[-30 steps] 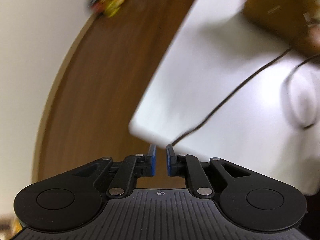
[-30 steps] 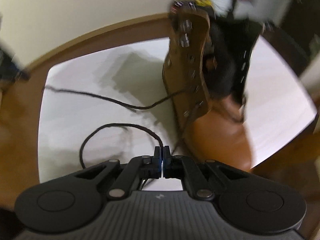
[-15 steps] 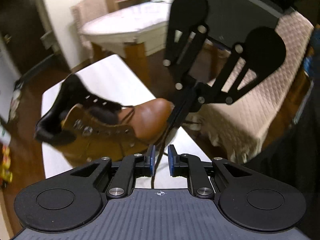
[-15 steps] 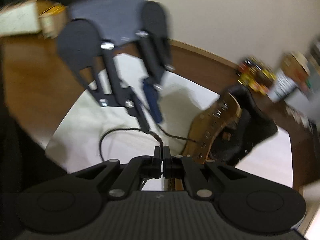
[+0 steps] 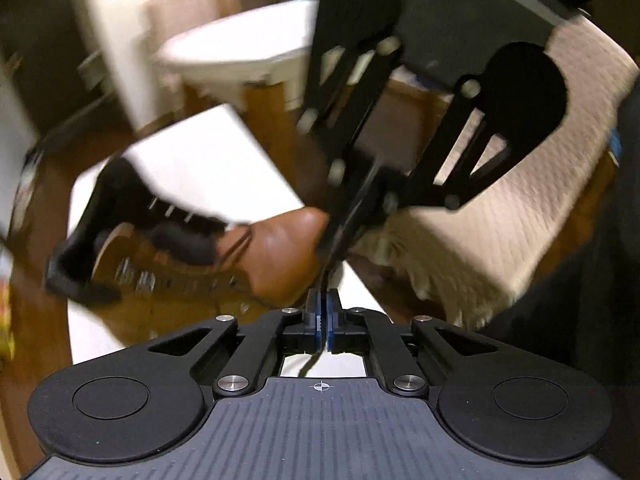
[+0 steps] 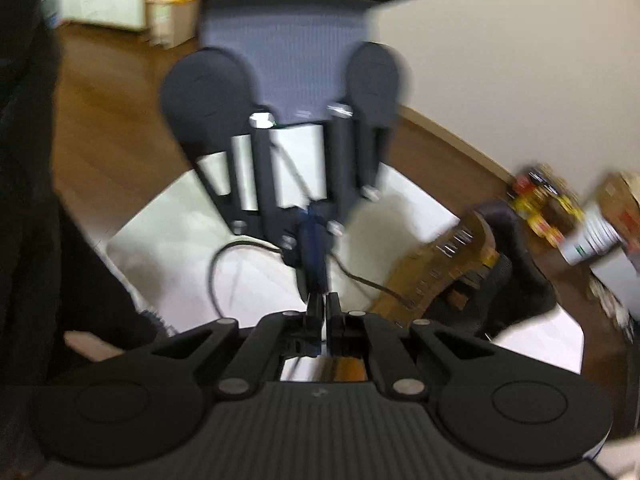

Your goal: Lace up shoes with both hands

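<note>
Your left claw (image 5: 322,304) is closing on the dark lace (image 5: 325,276), which runs between its pads, while your right claw (image 6: 323,305) looks clenched on the same lace (image 6: 362,280); if both tug at once, it could slip out or drag the boot. The brown boot (image 5: 224,256) lies on its side on the white tabletop (image 5: 208,168), long axis across the left view, toe towards the claws.

Quilted sofa (image 5: 532,216) — cardboard boxes (image 6: 120,0)
</note>
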Demonstrator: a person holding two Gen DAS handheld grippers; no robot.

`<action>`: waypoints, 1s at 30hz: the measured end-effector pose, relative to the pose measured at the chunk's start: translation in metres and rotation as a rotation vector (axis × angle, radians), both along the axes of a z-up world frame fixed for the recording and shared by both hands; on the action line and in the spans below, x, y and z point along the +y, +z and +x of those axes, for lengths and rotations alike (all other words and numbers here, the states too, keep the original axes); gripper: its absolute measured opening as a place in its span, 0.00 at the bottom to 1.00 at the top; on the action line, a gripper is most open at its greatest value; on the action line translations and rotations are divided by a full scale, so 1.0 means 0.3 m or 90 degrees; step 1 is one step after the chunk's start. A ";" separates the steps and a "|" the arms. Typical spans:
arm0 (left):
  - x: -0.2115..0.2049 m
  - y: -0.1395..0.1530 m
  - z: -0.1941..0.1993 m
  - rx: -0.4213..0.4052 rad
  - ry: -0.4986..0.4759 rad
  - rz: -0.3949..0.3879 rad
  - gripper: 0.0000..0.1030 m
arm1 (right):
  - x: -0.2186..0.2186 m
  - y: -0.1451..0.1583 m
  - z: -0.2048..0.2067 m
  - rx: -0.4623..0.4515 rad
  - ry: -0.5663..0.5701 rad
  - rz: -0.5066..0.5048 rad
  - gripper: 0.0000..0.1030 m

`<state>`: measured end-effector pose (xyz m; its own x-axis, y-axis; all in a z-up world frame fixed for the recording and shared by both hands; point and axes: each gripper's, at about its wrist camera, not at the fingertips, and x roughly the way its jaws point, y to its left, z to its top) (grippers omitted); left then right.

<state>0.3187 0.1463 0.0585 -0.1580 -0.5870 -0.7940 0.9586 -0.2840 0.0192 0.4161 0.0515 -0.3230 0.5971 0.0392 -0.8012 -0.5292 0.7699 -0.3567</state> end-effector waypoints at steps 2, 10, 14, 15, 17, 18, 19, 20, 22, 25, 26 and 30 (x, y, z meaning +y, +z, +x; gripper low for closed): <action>0.015 -0.010 0.030 0.050 0.076 0.006 0.02 | -0.044 0.001 0.013 0.000 -0.112 0.049 0.04; 0.060 -0.006 0.131 0.232 0.293 -0.038 0.02 | -0.296 -0.028 -0.038 0.027 -0.487 0.344 0.10; 0.041 0.001 0.150 0.275 0.374 -0.062 0.02 | -0.462 -0.072 -0.021 0.020 -0.592 0.469 0.15; 0.027 0.001 0.150 0.273 0.397 -0.067 0.02 | -0.505 -0.087 -0.021 0.021 -0.601 0.484 0.15; -0.017 -0.005 0.143 0.270 0.440 -0.074 0.02 | -0.591 -0.111 -0.012 0.023 -0.591 0.496 0.15; -0.038 -0.009 0.137 0.265 0.464 -0.076 0.02 | -0.620 -0.128 0.016 0.025 -0.577 0.492 0.15; -0.064 -0.011 0.129 0.258 0.495 -0.079 0.02 | -0.646 -0.136 0.029 0.026 -0.562 0.487 0.15; -0.094 -0.017 0.118 0.250 0.530 -0.080 0.02 | -0.686 -0.121 0.000 0.021 -0.546 0.482 0.15; -0.148 -0.030 0.103 0.235 0.583 -0.073 0.02 | -0.757 -0.094 -0.050 0.010 -0.516 0.472 0.15; -0.204 -0.034 0.086 0.217 0.639 -0.061 0.02 | -0.770 -0.083 -0.021 -0.017 -0.473 0.437 0.16; -0.209 -0.030 0.084 0.212 0.652 -0.057 0.02 | -0.763 -0.083 0.002 -0.027 -0.438 0.415 0.20; -0.226 -0.027 0.080 0.197 0.681 -0.045 0.02 | -0.699 -0.059 0.019 -0.056 -0.354 0.340 0.25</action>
